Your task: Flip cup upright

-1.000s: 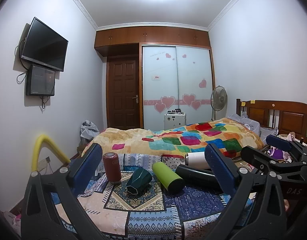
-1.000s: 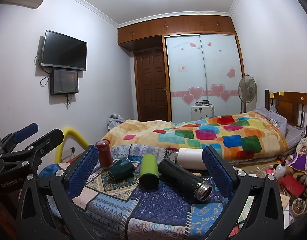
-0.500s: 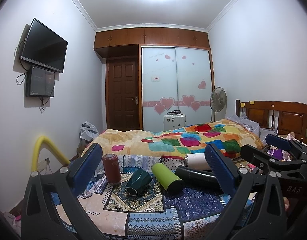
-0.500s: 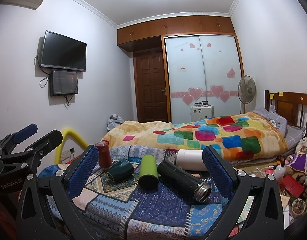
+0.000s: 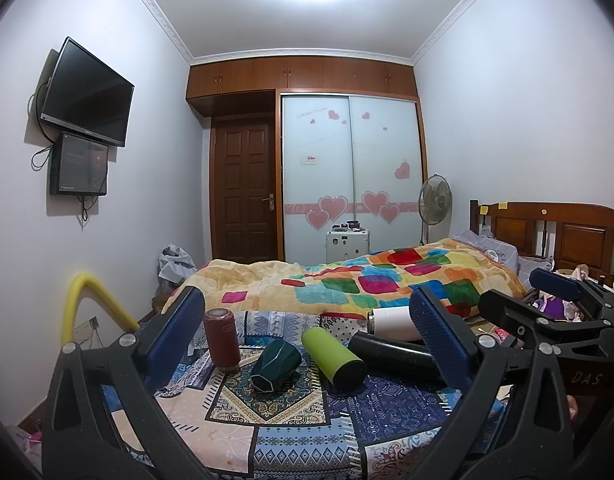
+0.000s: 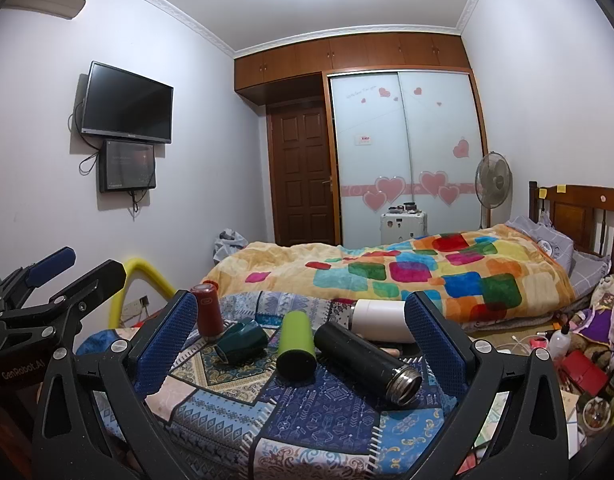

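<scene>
A dark green faceted cup lies on its side on the patterned cloth; it also shows in the right wrist view. A red cup stands upright left of it, seen too in the right wrist view. A lime green cup, a black flask and a white cup lie on their sides to the right. My left gripper is open and empty, back from the cups. My right gripper is open and empty, also back from them.
The cloth covers a small table. A bed with a colourful blanket is behind it. A yellow padded rail stands at the left. Clutter lies on the floor at the right.
Both views have shifted very slightly; the cups and both open grippers hold about the same places.
</scene>
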Motion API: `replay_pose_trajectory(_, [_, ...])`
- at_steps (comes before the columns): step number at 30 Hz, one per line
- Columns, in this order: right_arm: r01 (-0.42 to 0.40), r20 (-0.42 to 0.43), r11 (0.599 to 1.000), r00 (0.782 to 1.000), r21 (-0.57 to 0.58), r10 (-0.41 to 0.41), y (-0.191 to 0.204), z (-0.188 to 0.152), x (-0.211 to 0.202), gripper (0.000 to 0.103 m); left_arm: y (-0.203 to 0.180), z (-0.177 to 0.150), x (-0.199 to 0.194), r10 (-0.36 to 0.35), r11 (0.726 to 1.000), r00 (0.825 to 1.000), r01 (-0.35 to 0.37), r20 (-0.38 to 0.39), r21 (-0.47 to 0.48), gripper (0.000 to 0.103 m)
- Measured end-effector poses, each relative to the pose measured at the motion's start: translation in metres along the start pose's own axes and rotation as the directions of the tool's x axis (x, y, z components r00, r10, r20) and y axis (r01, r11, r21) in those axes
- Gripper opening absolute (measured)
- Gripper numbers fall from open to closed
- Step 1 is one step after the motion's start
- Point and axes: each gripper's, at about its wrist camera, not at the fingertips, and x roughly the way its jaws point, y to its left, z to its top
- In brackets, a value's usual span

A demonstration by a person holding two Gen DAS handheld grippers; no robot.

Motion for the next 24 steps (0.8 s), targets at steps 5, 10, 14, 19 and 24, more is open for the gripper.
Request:
replay_pose_trajectory(5, [0.002, 0.001, 1.000, 1.000, 0.000, -0.002, 0.0003, -0.0009, 0.0002, 0.103, -0.0005, 0.0001, 0.0000, 0.000, 1.000, 1.000, 0.000, 0.000, 0.001, 0.103])
replay_pose_trajectory(10, [0.002, 0.001, 1.000, 1.000, 0.000, -0.002, 0.0002, -0.0005, -0.0001, 0.103, -0.0010, 0.0000, -0.0001, 0.001, 1.000, 1.000, -0.001, 0.000, 0.001, 0.103])
replay_pose_trajectory(14, [0.000, 0.000, 1.000, 1.000, 0.001, 0.000, 0.0003, -0.0007, -0.0003, 0.103, -0.0010, 0.0002, 0.0002, 0.000, 1.000, 1.000, 0.000, 0.000, 0.000, 0.103])
replay_pose_trajectory(19, [-0.001, 0.000, 1.000, 1.000, -0.002, 0.001, 0.0015, -0.0011, -0.0002, 0.103, -0.0024, 0.0000, 0.0007, 0.002, 1.000, 1.000, -0.002, 0.000, 0.002, 0.103])
replay_pose_trajectory(24, [-0.003, -0.003, 1.000, 1.000, -0.001, 0.003, 0.0028, -0.0015, 0.0006, 0.103, -0.0035, -0.0023, 0.0041, 0.001, 1.000, 1.000, -0.001, -0.007, -0.001, 0.103])
